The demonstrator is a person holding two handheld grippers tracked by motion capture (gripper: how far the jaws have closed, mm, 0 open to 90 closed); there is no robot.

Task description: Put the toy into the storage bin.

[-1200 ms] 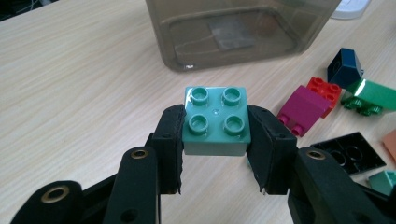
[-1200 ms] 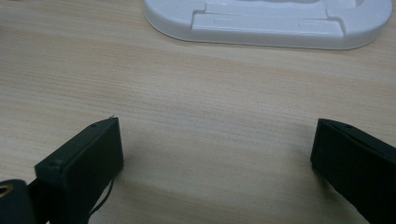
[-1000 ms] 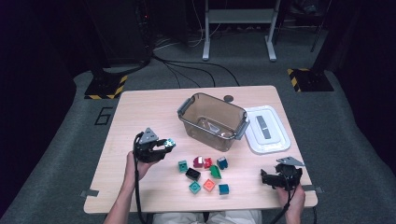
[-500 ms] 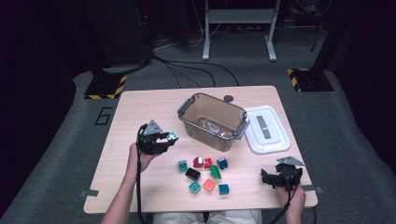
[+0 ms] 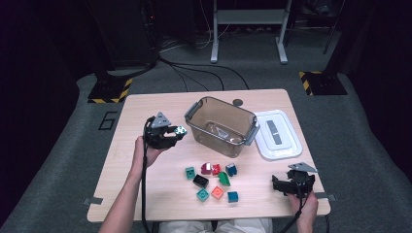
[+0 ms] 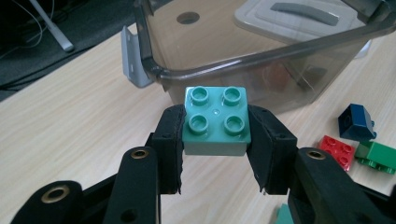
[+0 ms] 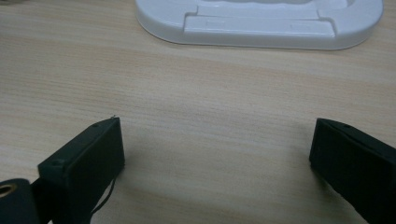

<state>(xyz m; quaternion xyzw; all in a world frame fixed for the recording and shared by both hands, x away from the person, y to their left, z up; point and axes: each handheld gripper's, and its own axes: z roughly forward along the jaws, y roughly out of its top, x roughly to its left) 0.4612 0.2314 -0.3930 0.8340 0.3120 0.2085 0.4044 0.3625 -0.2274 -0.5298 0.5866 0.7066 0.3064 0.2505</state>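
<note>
Just left of the clear tub [image 5: 221,125], the left tool [image 5: 176,133] clamps a pale green four-stud brick [image 6: 215,120] above the bench [image 5: 145,107]. Right of the tub, past the white lid [image 5: 278,134], the right tool [image 5: 278,184] rests with jaws wide, nothing between them.

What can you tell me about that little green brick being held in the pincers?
The green brick is a square toy block of glossy pale teal plastic with four round studs on top. It sits upright and level, clamped by two opposite sides between the black jaws of the left gripper, clear of the table. Nothing else touches it. It hangs just in front of the rim of the clear box, not yet over it. From the high view it shows at the gripper's tip.
</note>
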